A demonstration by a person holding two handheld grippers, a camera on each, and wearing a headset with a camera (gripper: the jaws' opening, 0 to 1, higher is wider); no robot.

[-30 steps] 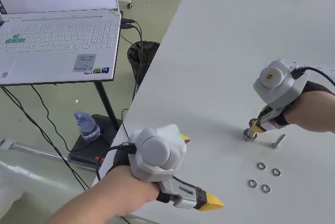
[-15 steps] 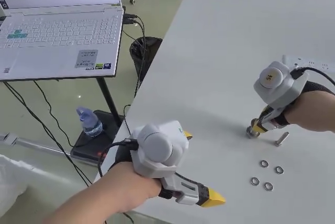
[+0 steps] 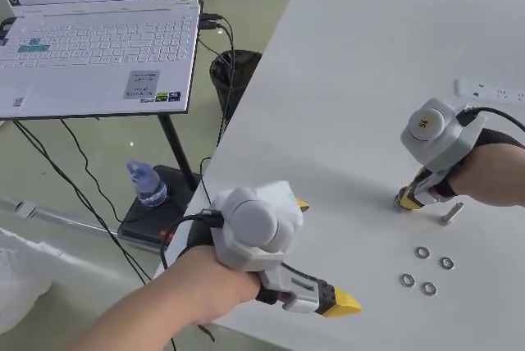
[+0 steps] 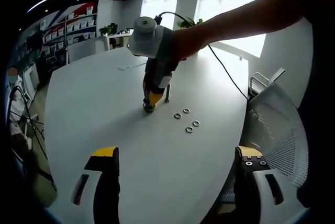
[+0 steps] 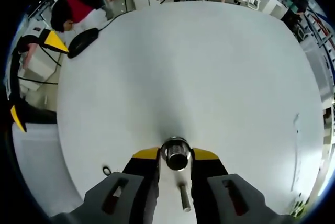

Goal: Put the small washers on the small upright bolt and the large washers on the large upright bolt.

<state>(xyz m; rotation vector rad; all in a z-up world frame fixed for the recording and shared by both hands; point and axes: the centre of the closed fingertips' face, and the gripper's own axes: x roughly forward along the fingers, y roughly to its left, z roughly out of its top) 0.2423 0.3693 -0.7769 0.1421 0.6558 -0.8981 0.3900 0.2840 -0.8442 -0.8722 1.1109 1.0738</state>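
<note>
Right gripper (image 3: 408, 201) jaws clamped large bolt (image 5: 176, 153), standing on tabletop (image 3: 344, 80). Small bolt (image 3: 451, 214) lay just beside; four washers (image 3: 422, 252) near. Left gripper (image 4: 177, 156) jaws spread, idle. Washers likely light, thin, slippery: pinch across rim.

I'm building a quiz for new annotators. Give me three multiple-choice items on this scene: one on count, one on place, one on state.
1. Loose washers on the table? A two; B four; C six.
2. The large bolt is: A among the washers; B between the right claw's jaws; C off the table.
3. The left claw is: A open; B shut on a washer; C shut on a bolt.
Key: B, four rings lie together; B, yellow tips flank it; A, jaws stand wide apart.
</note>
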